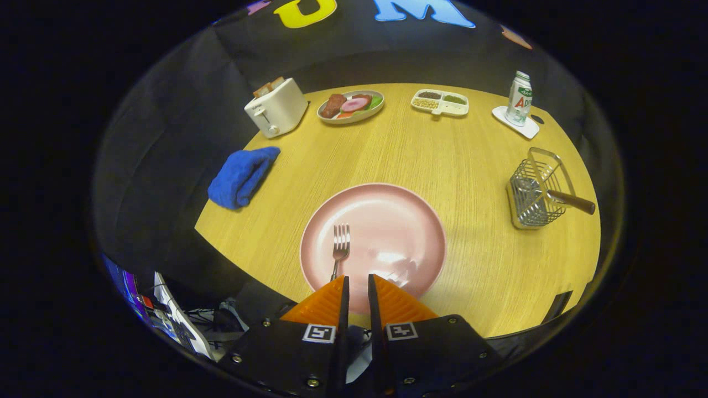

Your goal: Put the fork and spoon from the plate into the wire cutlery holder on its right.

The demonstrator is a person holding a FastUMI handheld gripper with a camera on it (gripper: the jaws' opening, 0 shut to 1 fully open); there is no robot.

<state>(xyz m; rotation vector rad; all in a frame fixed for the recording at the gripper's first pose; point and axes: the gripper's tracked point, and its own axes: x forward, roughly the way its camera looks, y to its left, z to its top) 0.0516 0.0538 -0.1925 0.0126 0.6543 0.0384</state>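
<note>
Item 1: my claw (358, 283). Fingers nearly together, narrow slit betw. them, nothing gripped. Hangs over near rim of plate.

Item 2: fork (339, 247). Lies on pink plate (387, 221), left of centre, tines pointing away from me, handle running back toward my left finger; its end is hidden behind that finger. Judged: light, stiff metal, thin and flat on glazed surface, so slippery and prone to skate or pivot when pinched. Best hold prob. on handle, a bit behind the neck, fingers across the narrow width. Claw must open first.

Item 3: spoon (569, 200). Apparently already in wire cutlery holder (534, 193); a brown-handled utensil leans out over its rim toward the right. Cannot tell bowl shape through the wires. Judged: half the task done.

Item 4: holder stands on tabletop (453, 155) to right of plate, well apart from it. Light wire frame; may tip or slide if fork is dropped in hard.

Item 5, misc., far side: toaster (275, 107), blue cloth (242, 176), food dish (350, 106), divided tray (440, 102), can (519, 98) on coaster.
</note>
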